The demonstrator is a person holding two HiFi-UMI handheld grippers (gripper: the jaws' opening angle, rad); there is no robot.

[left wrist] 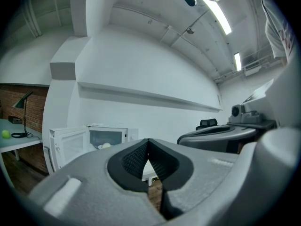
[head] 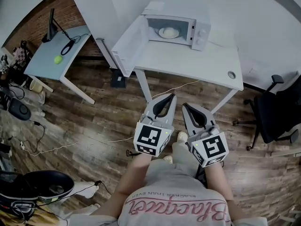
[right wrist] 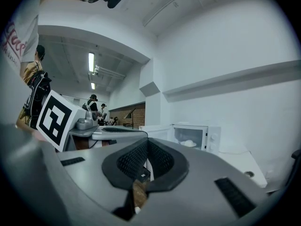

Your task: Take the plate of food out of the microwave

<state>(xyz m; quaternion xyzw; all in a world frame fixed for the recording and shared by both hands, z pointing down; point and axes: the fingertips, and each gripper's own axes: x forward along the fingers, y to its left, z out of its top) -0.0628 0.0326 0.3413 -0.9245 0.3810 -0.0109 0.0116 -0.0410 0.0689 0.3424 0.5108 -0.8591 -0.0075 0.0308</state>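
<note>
Wood floor point(head: 94, 131) fills most of the head view, with cables running across it on the left. A white surface point(head: 188, 65) stands against the wall at top centre. A second, pale blue surface point(head: 44, 60) sits well apart at upper left and carries a black lamp point(head: 51, 26) and a green ball point(head: 58, 59). A black office chair point(head: 275, 109) is at the right edge, near the white surface's right end.

The microwave point(head: 200, 29) sits at the back of the white surface. Its door point(head: 126, 46) is swung fully open to the left. The plate of food point(head: 168, 32) is inside the cavity, on its floor, with pale rounded food on top. Nothing touches it.

The left tool point(head: 172, 96) and the right tool point(head: 184, 105) are held side by side in front of the person, over the floor. Both point toward the microwave and are well short of it. Both are narrow: each gripper view shows its jaw tips meeting with nothing between them. In the right gripper view, people stand far back in the room.
</note>
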